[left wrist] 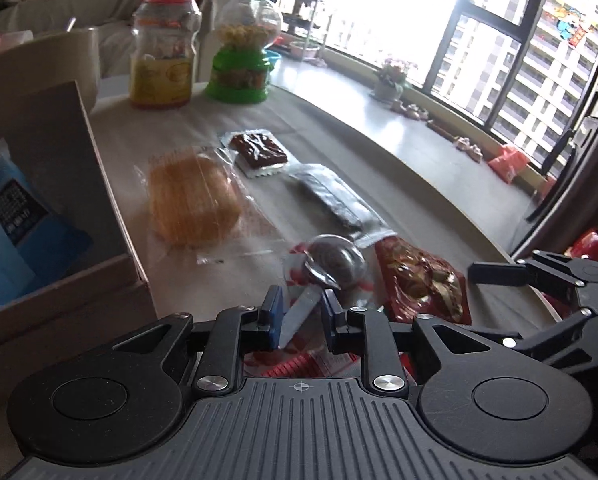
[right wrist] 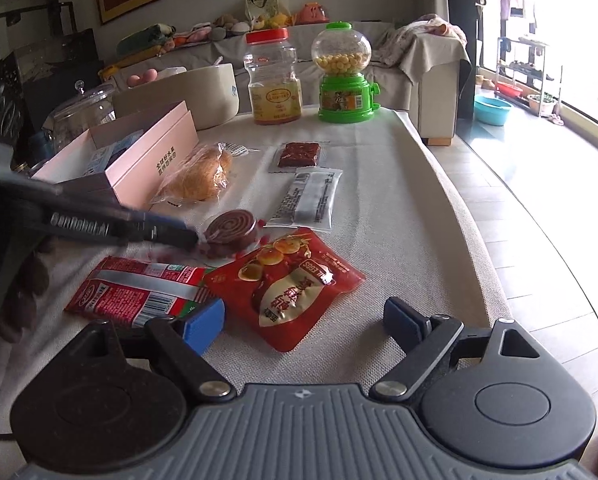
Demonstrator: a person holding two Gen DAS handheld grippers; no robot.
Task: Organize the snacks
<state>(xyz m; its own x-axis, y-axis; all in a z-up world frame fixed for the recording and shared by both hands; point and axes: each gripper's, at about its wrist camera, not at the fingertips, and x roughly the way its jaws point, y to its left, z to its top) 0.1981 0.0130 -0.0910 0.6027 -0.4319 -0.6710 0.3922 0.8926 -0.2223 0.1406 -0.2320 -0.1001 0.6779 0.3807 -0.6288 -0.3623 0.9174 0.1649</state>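
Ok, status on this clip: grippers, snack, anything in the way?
Left hand-held gripper narrow, at the spiral snack's wrapper; grip unconfirmed. Right hand-held gripper open, empty, above red pouch. Pink box clear; bread beside it.

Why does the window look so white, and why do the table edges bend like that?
Left wrist view: daylight overexposes the window, leaving the nearby snacks dim and slightly blurred. Both views: the fisheye lens curves the table edge. Right wrist view: more even light, though the other tongs are smeared by blur.
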